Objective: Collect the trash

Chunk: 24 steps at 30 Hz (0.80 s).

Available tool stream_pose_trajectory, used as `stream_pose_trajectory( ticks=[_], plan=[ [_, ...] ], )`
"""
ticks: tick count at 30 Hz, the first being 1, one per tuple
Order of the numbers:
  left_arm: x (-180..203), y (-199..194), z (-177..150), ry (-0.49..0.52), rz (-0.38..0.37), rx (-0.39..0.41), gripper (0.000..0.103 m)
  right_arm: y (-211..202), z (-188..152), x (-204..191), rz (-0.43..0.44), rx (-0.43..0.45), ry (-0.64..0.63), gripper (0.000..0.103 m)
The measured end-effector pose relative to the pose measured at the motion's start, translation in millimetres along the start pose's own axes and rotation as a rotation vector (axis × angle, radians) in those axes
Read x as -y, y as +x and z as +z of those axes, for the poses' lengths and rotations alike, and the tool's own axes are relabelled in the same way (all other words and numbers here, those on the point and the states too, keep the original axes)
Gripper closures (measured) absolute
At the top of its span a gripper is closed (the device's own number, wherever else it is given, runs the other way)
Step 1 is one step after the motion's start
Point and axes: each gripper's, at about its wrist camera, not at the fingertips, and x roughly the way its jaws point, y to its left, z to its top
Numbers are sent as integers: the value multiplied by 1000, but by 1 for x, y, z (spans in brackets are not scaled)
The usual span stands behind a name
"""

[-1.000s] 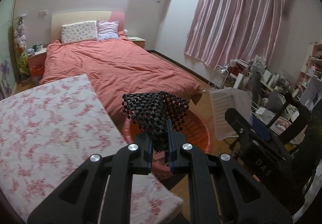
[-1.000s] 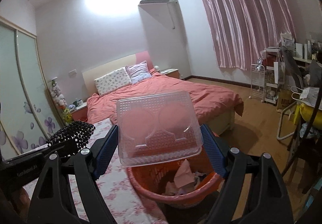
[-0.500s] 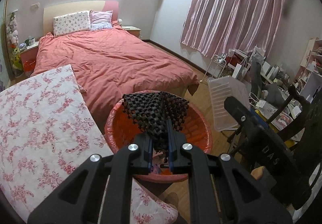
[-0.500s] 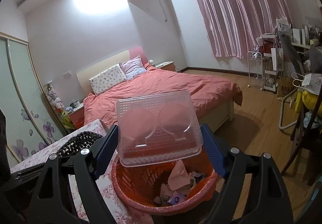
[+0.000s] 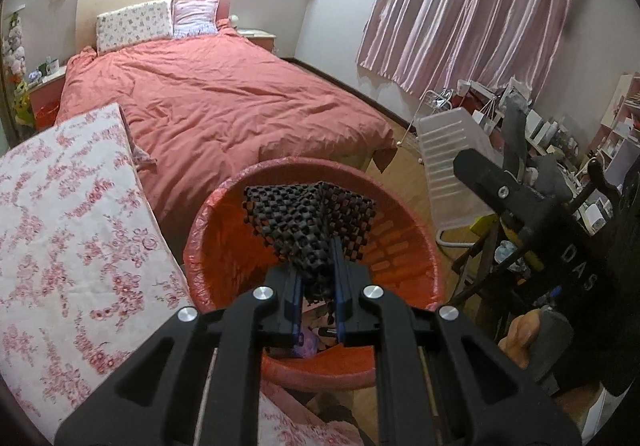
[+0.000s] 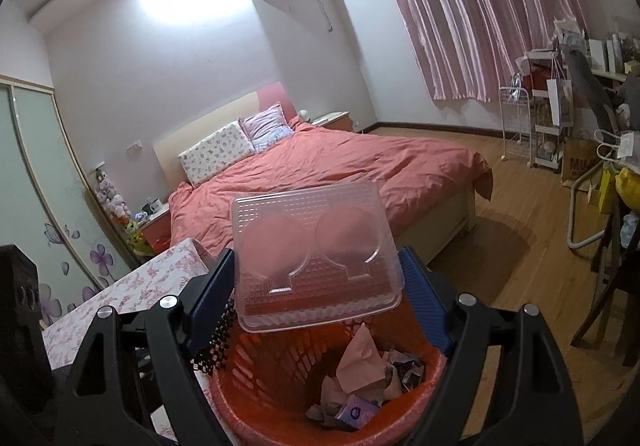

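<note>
My left gripper (image 5: 316, 270) is shut on a piece of black mesh foam (image 5: 308, 224) and holds it over the mouth of the red trash basket (image 5: 224, 205). My right gripper (image 6: 318, 286) is shut on a clear plastic clamshell box (image 6: 316, 246) and holds it above the same basket (image 6: 248, 406). The basket holds crumpled paper and wrappers (image 6: 360, 378). The black mesh (image 6: 214, 342) shows at the basket's left rim in the right wrist view. The clear box (image 5: 448, 161) shows to the right in the left wrist view.
A floral-covered surface (image 5: 68, 230) lies left of the basket. A bed with a red quilt (image 5: 224, 101) is behind it. Cluttered shelves and a chair (image 5: 560, 173) stand on the right. Wooden floor (image 6: 520, 246) lies between bed and shelves.
Both grippers have moved forward and down toward the basket. The black mesh now hangs over its opening, and the clear box sits closer above the rim.
</note>
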Motion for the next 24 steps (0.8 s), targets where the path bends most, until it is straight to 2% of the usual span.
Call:
stream_pose_trajectory(
  ticks=[3,7,10,14,20,24],
  plan=[
    [-7,14,-3,-10,9,-21,86,9,1,6,23,-27,33,19],
    [-14,23,-5,-21,23,-35,64,16,1,14,32,-54,69,16],
    [-21,22,-5,-32,31,-33,58,12,1,12,20,-49,69,14],
    [-29,12,-5,-40,51,-20,57,2,1,3,-10,-31,45,11],
    [-30,-37,-8,-31,78,34,54,-30,5,-11,-51,10,-22,8],
    [-29,-86,-13,-17,100,96,45,-64,9,-22,-46,42,-44,7]
  ],
)
